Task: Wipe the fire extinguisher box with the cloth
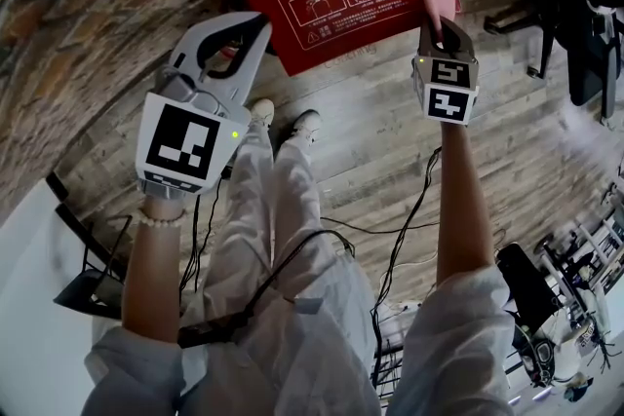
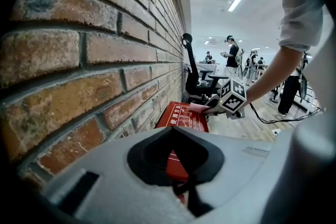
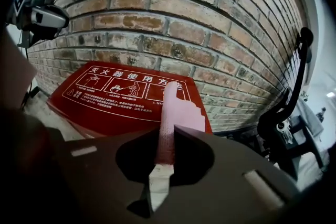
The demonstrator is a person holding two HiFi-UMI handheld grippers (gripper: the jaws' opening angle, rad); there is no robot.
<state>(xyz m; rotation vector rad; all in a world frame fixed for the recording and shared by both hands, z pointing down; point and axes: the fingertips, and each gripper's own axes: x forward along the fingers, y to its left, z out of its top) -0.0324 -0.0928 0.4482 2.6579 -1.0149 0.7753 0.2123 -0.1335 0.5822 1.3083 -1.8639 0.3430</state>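
Since the brick wall (image 3: pixel 173 18) fills everything ahead of both claws, I work close to it. The red box (image 3: pixel 105 107) lies at its foot, just ahead of the right claw (image 3: pixel 163 136). Its printed face shows and its contents are hidden. The left claw (image 2: pixel 176 131) is closed on nothing, off to one side. The right claw is clenched on the pink cloth (image 3: pixel 170 113), whose free end seems to rest on the box. My worry is that a hard stroke drags the cloth from that thin pinch, or scrapes the claw on brick.
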